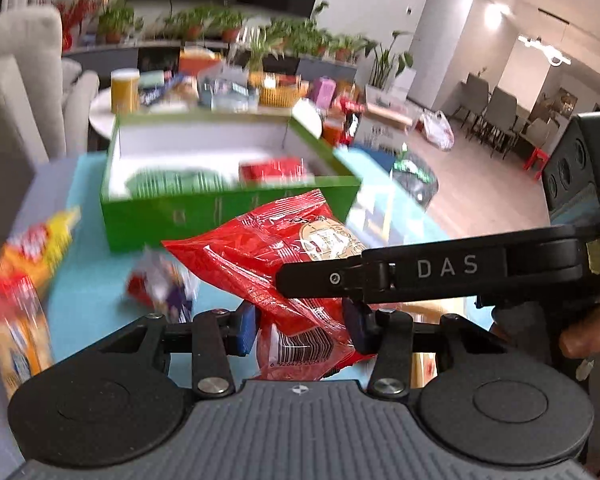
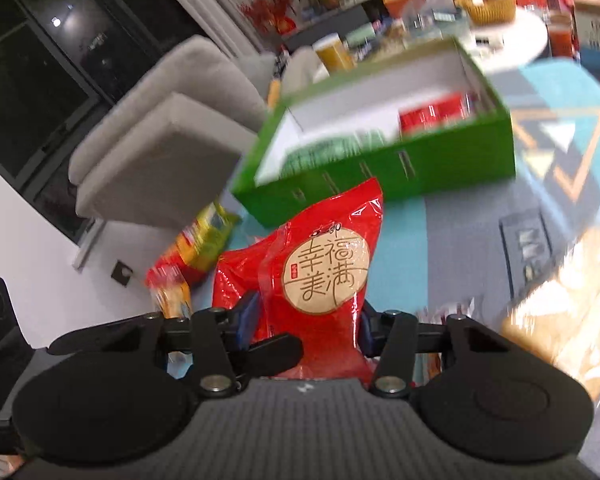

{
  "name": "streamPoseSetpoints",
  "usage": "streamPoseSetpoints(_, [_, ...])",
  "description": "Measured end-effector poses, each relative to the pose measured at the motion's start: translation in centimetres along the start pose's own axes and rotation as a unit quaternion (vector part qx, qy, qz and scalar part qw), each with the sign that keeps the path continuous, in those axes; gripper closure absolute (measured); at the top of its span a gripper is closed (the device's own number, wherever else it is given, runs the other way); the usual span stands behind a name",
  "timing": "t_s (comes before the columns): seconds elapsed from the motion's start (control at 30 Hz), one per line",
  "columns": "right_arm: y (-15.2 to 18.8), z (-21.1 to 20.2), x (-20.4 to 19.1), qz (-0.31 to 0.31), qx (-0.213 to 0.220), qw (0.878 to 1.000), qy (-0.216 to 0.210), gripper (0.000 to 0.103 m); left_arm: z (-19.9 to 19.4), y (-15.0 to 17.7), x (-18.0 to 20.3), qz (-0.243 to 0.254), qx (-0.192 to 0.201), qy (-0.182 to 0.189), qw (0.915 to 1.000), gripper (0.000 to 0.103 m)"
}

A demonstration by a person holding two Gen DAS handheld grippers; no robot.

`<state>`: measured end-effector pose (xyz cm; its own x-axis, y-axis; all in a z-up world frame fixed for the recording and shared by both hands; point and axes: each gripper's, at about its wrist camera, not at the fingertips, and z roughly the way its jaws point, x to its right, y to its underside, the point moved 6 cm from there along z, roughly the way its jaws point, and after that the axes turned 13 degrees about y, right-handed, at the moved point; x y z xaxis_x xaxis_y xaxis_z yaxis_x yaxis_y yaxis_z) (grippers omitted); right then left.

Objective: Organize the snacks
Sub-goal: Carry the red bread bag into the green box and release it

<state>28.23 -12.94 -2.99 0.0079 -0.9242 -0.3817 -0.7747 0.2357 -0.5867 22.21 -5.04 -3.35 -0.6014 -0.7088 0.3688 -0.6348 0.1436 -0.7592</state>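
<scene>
Red packet: a glossy red snack bag [image 1: 268,256] with a round tan label, and both tools are on it at once, up off the tabletop just short of the green box.
Left gripper [image 1: 306,330]: blue pads pinched onto the barcode end of the bag.
Right gripper [image 2: 306,326]: closed on the bag's lower end, label facing the lens, Chinese characters sharp in the right wrist view only.
Left wrist extra: the right tool's black finger [image 1: 380,276] marked "DAS" reaches in from the right and lies across the bag; a bit of the person's hand [image 1: 588,336] shows at the right edge.
Right wrist extra: a black finger of the other tool [image 2: 276,354] crosses in front of the bag's base.
Green box [image 1: 236,208]: open, white inside, on the blue mat [image 1: 88,300] beyond the bag; a red pack [image 1: 276,168] and a green-striped one [image 1: 172,184] lie in it, both blurred.
Loose snacks: a yellow-and-red bag [image 1: 32,256] near the tabletop's left edge, and a small red-and-purple wrapper [image 1: 164,284] between it and the held bag, the wrapper seen from the left wrist alone.
Right edge, right wrist: a pale orange bag [image 2: 564,312], too smeared to read.
Behind: a round white table [image 2: 516,36] crowded with packets, a grey armchair [image 2: 160,140].
</scene>
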Motion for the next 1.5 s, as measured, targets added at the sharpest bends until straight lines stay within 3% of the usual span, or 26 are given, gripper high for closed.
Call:
streamPoseSetpoints(0.3, [-7.7, -0.5, -2.3, -0.009, 0.087, 0.996, -0.001, 0.052, -0.5, -8.4, -0.8, 0.046, 0.071, -0.03, 0.9959, 0.061])
streamPoseSetpoints(0.5, [-11.0, 1.9, -2.2, 0.003, 0.11, 0.994, 0.0, 0.052, 1.6, -12.0, -3.1, 0.053, 0.077, -0.051, 0.9943, 0.061])
streamPoseSetpoints(0.8, [-13.3, 7.8, -0.6, 0.041, 0.103, 0.993, -0.03, 0.052, 5.8, -13.5, -7.8, 0.053, 0.056, -0.076, 0.9941, 0.062])
streamPoseSetpoints(1.13, [-14.0, 14.3, 0.4, 0.07, 0.053, 0.996, 0.001, 0.052, 10.5, -13.4, -13.7, 0.006, 0.01, -0.12, 0.9927, 0.061])
streamPoseSetpoints(1.27, [-13.5, 13.5, 0.8, 0.06, 0.076, 0.995, 0.031, 0.048, 10.0, -13.3, -14.6, -0.01, 0.019, -0.163, 0.9864, 0.061])
streamPoseSetpoints(1.37, [-13.3, 11.8, 0.7, 0.046, 0.097, 0.994, 0.031, 0.048, 8.7, -13.2, -13.8, -0.023, 0.025, -0.147, 0.9885, 0.061])
streamPoseSetpoints(1.5, [-12.7, 9.2, 0.2, 0.039, 0.113, 0.992, 0.027, 0.048, 6.8, -13.3, -11.7, 0.007, 0.039, -0.152, 0.9875, 0.059])
